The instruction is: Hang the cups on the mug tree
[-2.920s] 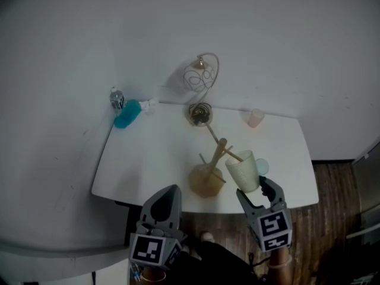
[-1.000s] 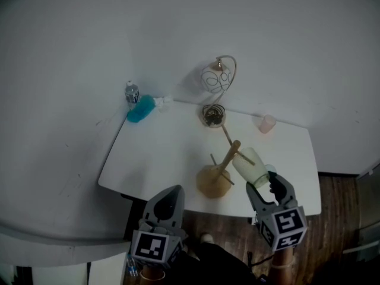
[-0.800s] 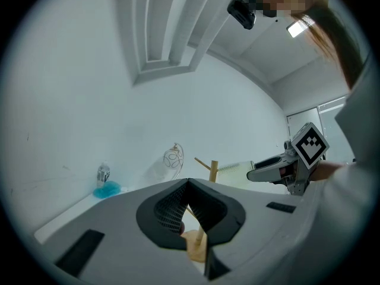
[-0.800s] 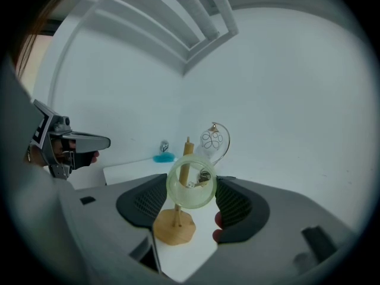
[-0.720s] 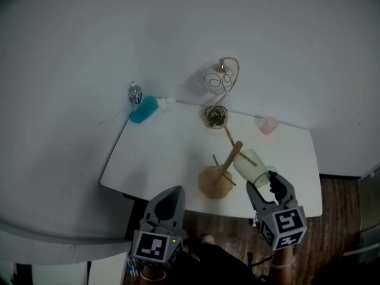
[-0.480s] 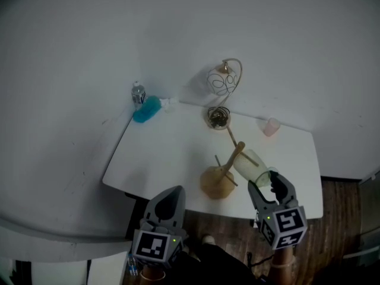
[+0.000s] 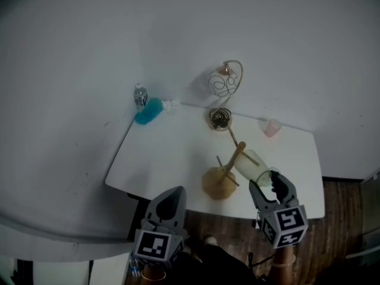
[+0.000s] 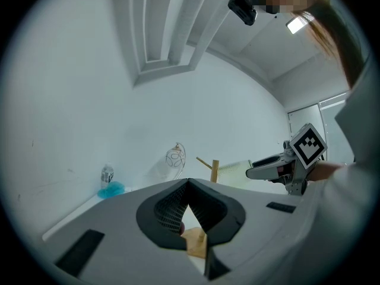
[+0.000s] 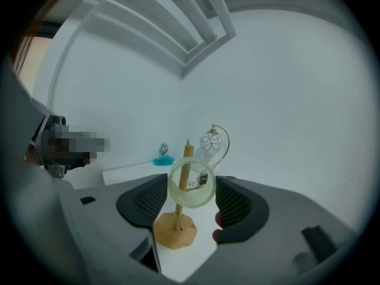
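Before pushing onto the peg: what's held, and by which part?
The right gripper holds the pale green cup across its sides; the left gripper holds nothing.

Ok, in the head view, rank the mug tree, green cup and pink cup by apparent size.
1. mug tree
2. green cup, held in the right gripper
3. pink cup; it stands farther from the camera, so its real size is unsure.

Our head camera looks steeply down on the table (image 7: 172, 153). Both gripper cameras sit low and near, sharing the mug tree (image 7: 217, 183) around 12 o'clock.
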The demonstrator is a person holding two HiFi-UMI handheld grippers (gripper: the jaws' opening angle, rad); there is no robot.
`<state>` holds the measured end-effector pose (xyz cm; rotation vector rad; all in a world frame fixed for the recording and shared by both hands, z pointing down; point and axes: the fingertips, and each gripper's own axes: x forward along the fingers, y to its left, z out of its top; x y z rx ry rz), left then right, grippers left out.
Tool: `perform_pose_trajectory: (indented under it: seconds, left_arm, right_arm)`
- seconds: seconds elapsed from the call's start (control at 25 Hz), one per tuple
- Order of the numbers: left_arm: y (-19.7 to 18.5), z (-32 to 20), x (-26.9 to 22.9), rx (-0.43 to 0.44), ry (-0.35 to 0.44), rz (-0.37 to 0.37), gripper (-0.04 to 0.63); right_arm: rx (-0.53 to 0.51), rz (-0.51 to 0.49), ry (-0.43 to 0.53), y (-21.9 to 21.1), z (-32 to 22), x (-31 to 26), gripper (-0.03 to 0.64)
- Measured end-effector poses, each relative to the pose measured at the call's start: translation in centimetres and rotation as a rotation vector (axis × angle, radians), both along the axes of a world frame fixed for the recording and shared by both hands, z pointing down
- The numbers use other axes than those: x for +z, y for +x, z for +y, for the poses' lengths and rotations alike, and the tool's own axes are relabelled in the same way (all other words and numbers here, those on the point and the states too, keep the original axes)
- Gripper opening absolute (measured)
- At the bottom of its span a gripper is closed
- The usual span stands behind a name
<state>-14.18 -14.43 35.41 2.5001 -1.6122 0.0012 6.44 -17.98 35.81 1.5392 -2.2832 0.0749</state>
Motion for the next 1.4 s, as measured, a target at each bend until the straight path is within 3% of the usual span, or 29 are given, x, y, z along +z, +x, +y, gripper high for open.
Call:
perform_pose_trajectory:
  seconds: [0.28,0.48,1.28,1.4]
  left_arm:
    - [-0.2,0.2,-0.4,0.0,0.003,0.006,-0.002]
    - [-0.9,0.4,-1.0,-0.009,0.008,0.056,-0.002]
    - [-1.0,2.1,-0.9,0.131,0.009,-0.031,-0.002]
    - [-0.8,2.5,-0.9,0.162,0.014,-0.04,-0.002]
  right_arm:
    - [0.028,-0.019,0.014,0.5,0.2,-0.2,0.26]
    - [0.051,-0.03,0.017,0.8,0.7,-0.2,0.259]
    - [0.17,-0.082,0.02,-0.1,5.1,0.2,0.25]
    - [0.203,-0.09,0.03,-0.1,6.0,0.1,0.212]
